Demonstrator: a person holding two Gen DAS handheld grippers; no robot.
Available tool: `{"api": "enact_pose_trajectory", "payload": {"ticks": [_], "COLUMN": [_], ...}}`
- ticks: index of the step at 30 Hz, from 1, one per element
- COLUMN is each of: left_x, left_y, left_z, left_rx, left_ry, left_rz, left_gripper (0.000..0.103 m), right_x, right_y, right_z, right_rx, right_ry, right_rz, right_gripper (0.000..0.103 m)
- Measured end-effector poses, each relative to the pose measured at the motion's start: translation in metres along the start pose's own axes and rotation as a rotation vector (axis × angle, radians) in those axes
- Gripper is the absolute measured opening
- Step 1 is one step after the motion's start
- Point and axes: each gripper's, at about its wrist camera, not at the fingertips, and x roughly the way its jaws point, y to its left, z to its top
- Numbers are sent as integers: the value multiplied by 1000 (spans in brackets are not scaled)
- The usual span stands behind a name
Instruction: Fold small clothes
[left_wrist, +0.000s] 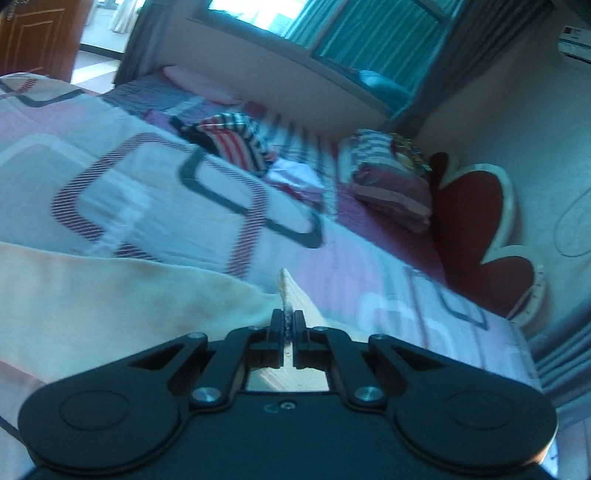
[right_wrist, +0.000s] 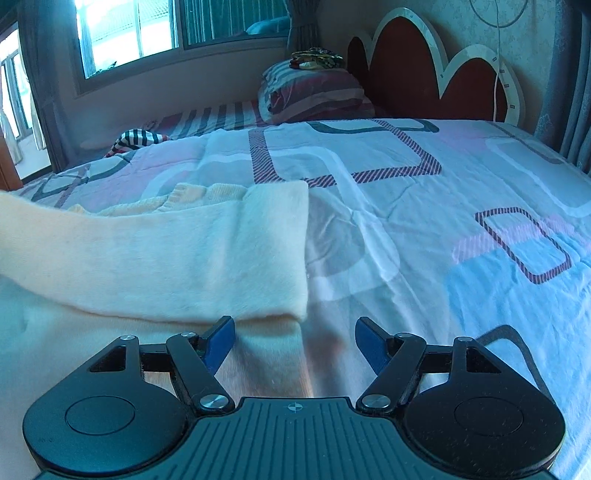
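Pinching a cream knit garment (left_wrist: 110, 295) by its edge, the left gripper (left_wrist: 287, 325) has its jaws shut tight on a thin ridge of fabric that stands up just ahead of the fingertips; the rest of the cloth drapes away to the left of the jaws over the patterned bedspread (left_wrist: 155, 192). To fold cleanly from here, that hold looks shallow, so the hand would do best to carry the edge across slowly and low, keeping it taut rather than tugging.

In the right wrist view, the right gripper (right_wrist: 294, 332) stands with its blue-padded jaws apart and nothing pressed between them. The garment (right_wrist: 155, 258) lies flat directly ahead and to the left of the jaws, a folded sleeve panel across it whose straight outer edge ends just beyond the gap; bare bedspread (right_wrist: 443, 221) stretches to the right. This hand seems placed to take the near corner of the cloth beneath the gap. It should settle down onto the double layer and close on both plies, matching the other hand's height so the fold line stays square.
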Motion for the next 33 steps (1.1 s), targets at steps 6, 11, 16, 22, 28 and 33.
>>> {"api": "enact_pose_trajectory", "payload": {"ticks": [6, 11, 16, 22, 28, 33], "left_x": [17, 44, 37, 2, 28, 55], "left_y": [33, 40, 40, 26, 1, -3], "left_z": [-4, -16, -28, -30, -40, -51], "left_rx": [-41, 46, 96, 175, 253, 289], "left_ry": [18, 107, 98, -33, 38, 89], "left_rz": [94, 157, 230, 221, 161, 184], "left_gripper": [3, 3, 45, 75, 75, 75], "right_x": [12, 14, 7, -5, 38, 67], "right_y": [-10, -15, -20, -25, -22, -26], "right_z": [14, 12, 12, 26, 49, 68], "right_rx": [116, 124, 124, 158, 189, 239], "right_ry": [35, 48, 48, -24, 20, 25], "right_rz": [82, 87, 80, 94, 112, 111], "right_gripper": [40, 13, 12, 61, 61, 61]}}
